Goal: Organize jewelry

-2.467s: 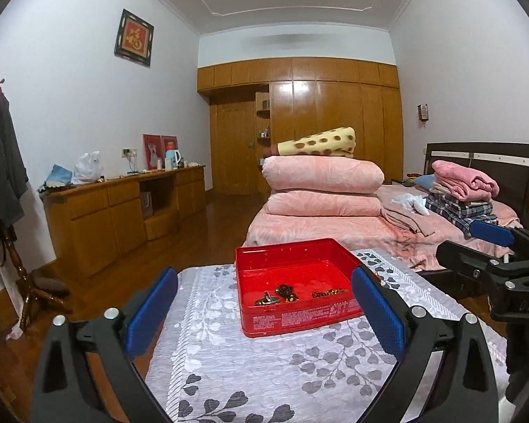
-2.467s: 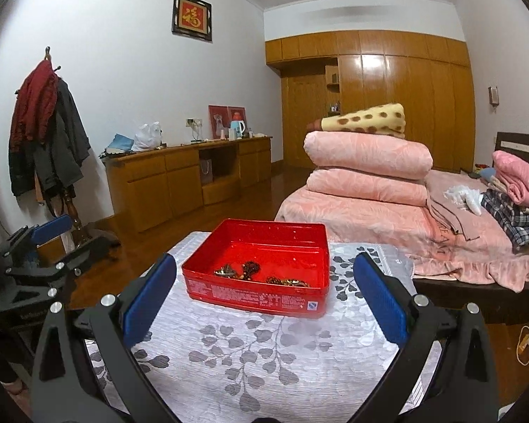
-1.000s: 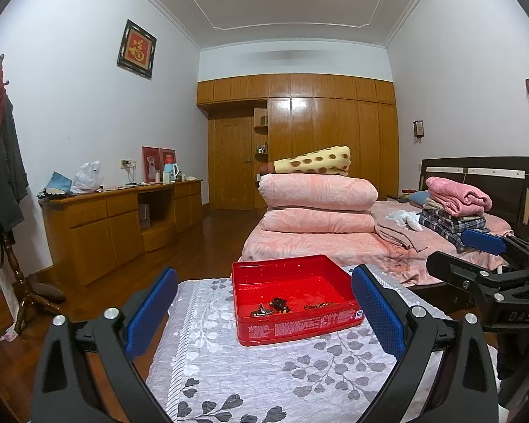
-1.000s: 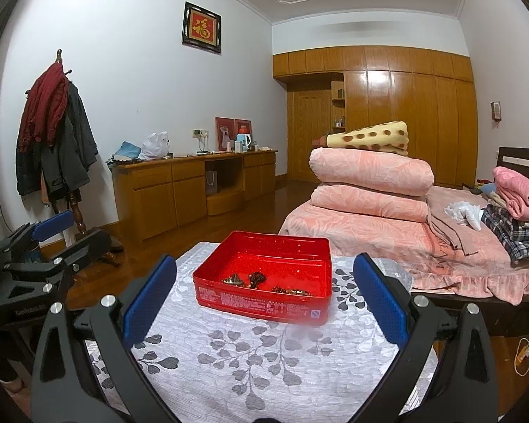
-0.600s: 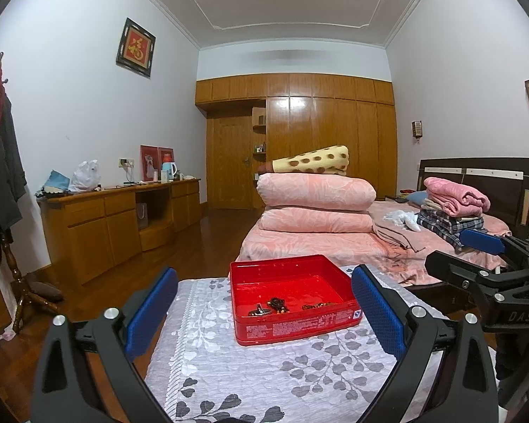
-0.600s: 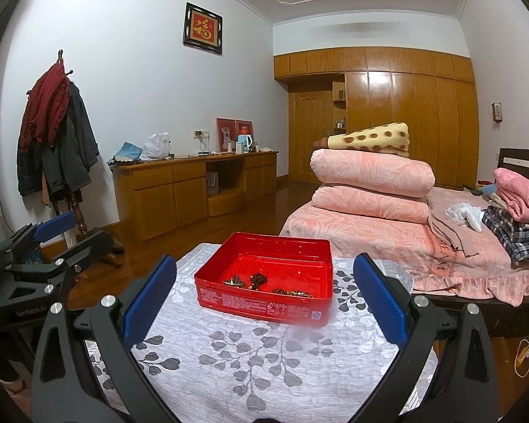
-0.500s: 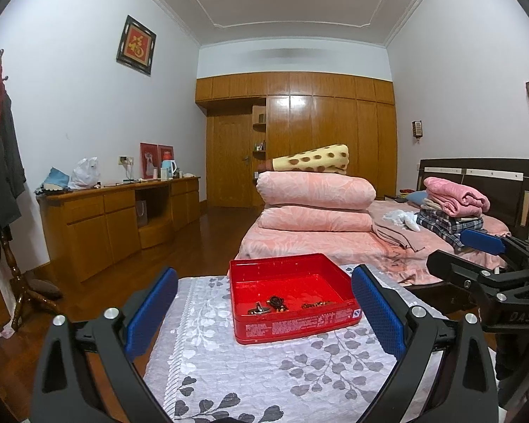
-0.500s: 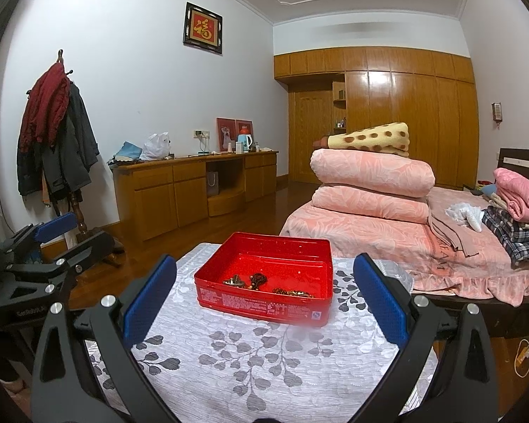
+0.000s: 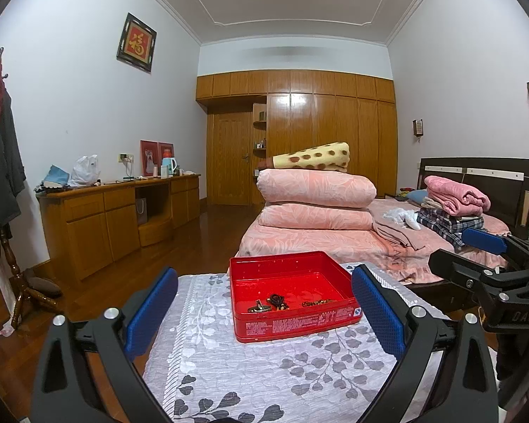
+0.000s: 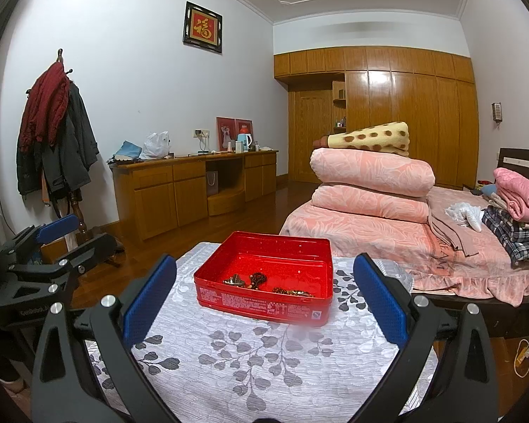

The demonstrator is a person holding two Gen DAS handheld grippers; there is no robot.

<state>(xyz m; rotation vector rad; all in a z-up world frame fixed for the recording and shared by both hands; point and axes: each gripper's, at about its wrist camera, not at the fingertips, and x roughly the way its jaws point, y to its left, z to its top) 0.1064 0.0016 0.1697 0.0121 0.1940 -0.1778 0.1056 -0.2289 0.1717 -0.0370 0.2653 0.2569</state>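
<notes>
While level, left gripper point(image 9: 264, 312) and right gripper point(image 10: 264, 298) gape, facing tin point(image 10: 264, 299)

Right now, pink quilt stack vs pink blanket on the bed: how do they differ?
The quilt stack is pale salmon; the pink blanket is a brighter pink.
The quilt stack is two bulky folded quilts at the foot end, with a spotted yellow blanket on top. The pink blanket is far smaller, loosely rolled, on top of plaid clothes near the headboard.
Both sit on the bed, folded, untouched.
</notes>
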